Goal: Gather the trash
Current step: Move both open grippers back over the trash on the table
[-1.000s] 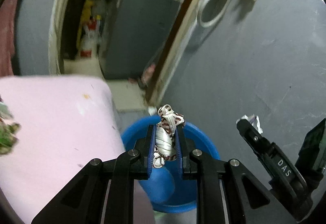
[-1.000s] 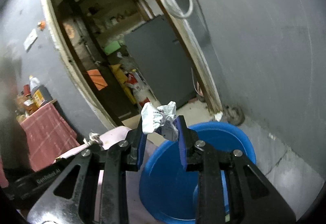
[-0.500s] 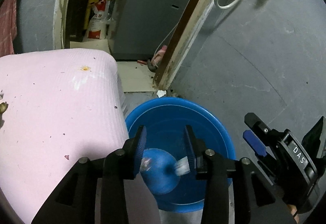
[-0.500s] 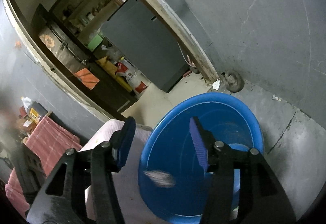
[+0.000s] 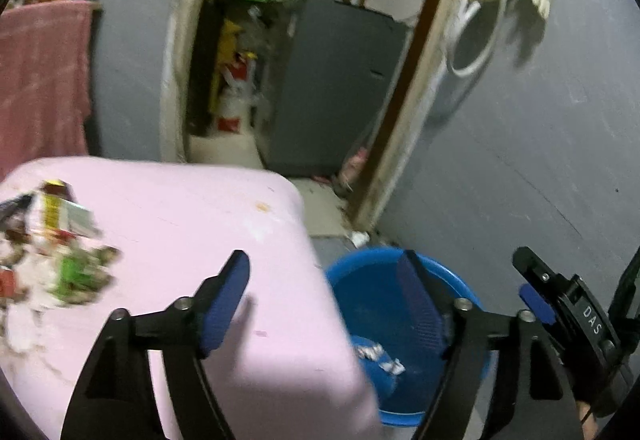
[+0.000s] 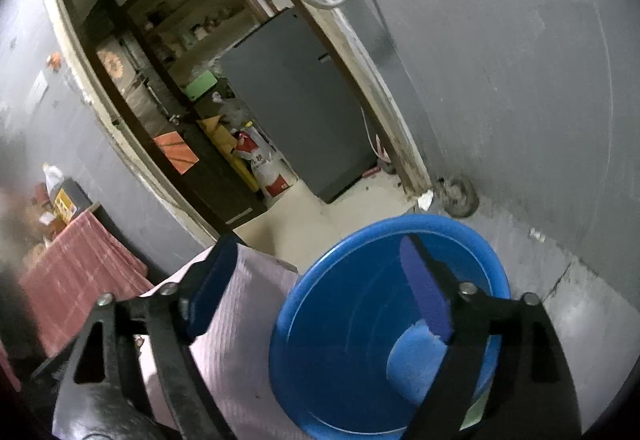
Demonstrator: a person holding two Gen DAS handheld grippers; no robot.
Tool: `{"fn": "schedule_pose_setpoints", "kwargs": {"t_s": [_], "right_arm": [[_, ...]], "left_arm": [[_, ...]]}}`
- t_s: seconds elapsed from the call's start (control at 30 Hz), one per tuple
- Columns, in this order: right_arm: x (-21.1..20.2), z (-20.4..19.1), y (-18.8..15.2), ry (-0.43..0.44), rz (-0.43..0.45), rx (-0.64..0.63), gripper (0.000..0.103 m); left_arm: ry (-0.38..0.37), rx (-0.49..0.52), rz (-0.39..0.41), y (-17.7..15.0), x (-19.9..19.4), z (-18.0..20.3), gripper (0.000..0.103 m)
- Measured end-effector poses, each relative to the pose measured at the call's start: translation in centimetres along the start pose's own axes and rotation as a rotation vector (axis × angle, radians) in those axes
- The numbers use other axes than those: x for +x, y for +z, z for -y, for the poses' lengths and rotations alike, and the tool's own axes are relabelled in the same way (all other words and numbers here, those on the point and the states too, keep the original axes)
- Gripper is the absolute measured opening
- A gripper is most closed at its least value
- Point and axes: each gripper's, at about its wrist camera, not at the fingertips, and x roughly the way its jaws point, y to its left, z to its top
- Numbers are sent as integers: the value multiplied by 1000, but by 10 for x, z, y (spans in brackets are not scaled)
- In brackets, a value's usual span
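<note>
A blue plastic basin (image 5: pixel 372 272) stands on the floor beside a pink-covered table (image 5: pixel 180 216); it also shows in the right wrist view (image 6: pixel 360 240). Crumpled wrappers (image 5: pixel 380 358) lie at its bottom. My left gripper (image 5: pixel 320 300) is wide open and empty, above the table corner and the basin. My right gripper (image 6: pixel 316 288) is wide open and empty above the basin; it also shows at the right of the left wrist view (image 5: pixel 536 292). A blurred pile of trash (image 5: pixel 52 248) lies on the table at the left.
A grey wall (image 5: pixel 540 160) rises behind the basin. An open doorway (image 6: pixel 240 112) leads to a room with a grey cabinet (image 6: pixel 304 100) and a red and white sack (image 6: pixel 268 168). A red cloth (image 5: pixel 40 80) hangs at the left.
Both grippers opened and dropped their crumpled wrappers into the basin. The left gripper has since swung left and up, bringing the trash pile on the table into view.
</note>
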Motion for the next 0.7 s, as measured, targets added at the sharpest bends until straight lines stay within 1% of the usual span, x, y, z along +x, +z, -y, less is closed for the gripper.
{"fn": "schedule_pose_setpoints", "kwargs": {"t_s": [0.1,0.17,0.2,0.23,0.27,0.33,0.43,0.47,0.63,0.7], "right_arm": [[-7,-15,-2,24,38,-37,96],[-13,-25,-4,50,66,-52,101],[-16,-32,-6,69,87,-63,103],[-19,-37,-7,81,101,-72,103],[-23,-45,-9,100,121,-87,103],[-30,-58,-12,137,156,-110,103],[-43,-81,-20,196,212,-155,103],[-47,-90,-23,215,228,-176,103],[-59,-128,-39,288,272,-277,103],[-59,-146,-46,329,261,-306,103]], "left_arm": [[36,-8,40,1,-20,-16,74],[71,-11,74,-1,-36,-27,88],[86,-16,97,-2,-43,-31,90],[98,-22,123,-4,-50,-36,92],[108,-30,152,-1,-60,-43,92],[129,-38,186,0,-75,-52,93],[166,-53,242,0,-99,-69,99],[178,-59,262,-1,-109,-75,99],[233,-60,312,-6,-140,-101,99],[256,-57,325,-9,-152,-112,100]]}}
